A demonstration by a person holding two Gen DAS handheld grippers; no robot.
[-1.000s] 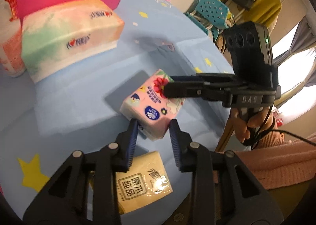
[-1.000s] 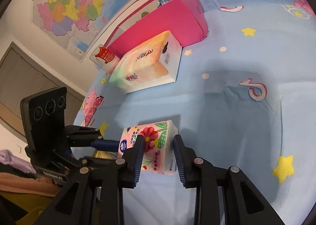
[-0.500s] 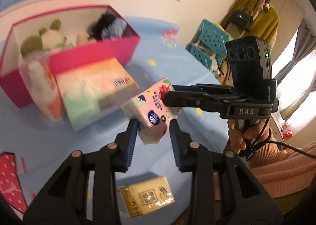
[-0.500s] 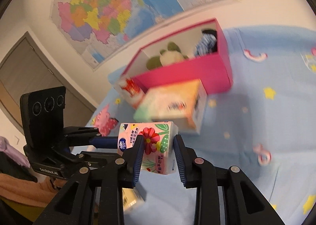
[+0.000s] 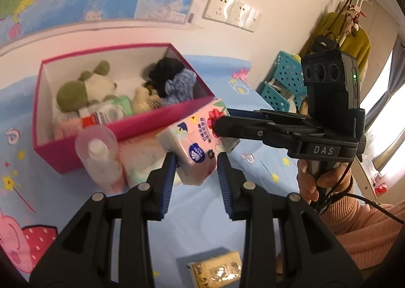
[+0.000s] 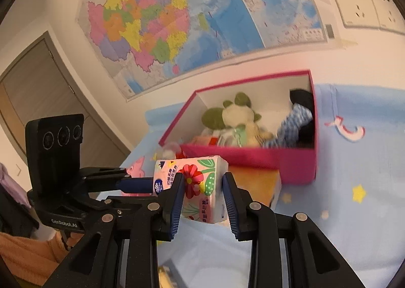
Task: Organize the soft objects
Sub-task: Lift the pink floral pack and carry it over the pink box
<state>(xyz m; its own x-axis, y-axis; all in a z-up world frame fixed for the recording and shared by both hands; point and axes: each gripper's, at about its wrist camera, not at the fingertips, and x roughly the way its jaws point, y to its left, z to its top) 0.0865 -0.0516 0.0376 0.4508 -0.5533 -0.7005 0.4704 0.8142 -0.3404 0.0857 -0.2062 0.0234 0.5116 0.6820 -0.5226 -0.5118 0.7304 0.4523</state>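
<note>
The pink floral tissue pack [image 5: 195,146] [image 6: 200,186] hangs in the air, pinched from two sides: the left tongs [image 5: 196,174] clamp its near end between their blue pads, and the right tongs [image 6: 202,195] squeeze its flowered end, their fingers [image 5: 243,128] reaching in from the right in the left wrist view. Just beyond both tongs stands the open pink box [image 5: 141,126] [image 6: 298,161], holding a green-and-white plush toy [image 5: 83,88] [image 6: 230,116] and dark and blue cloth [image 5: 174,80] [image 6: 298,121]. Between the box and the tongs lie a large tissue pack [image 6: 258,184] and a pink-capped bottle [image 5: 101,154]. Below the left tongs, a yellow tissue packet [image 5: 217,270] rests on the blue patterned bed cover [image 5: 63,202].
</note>
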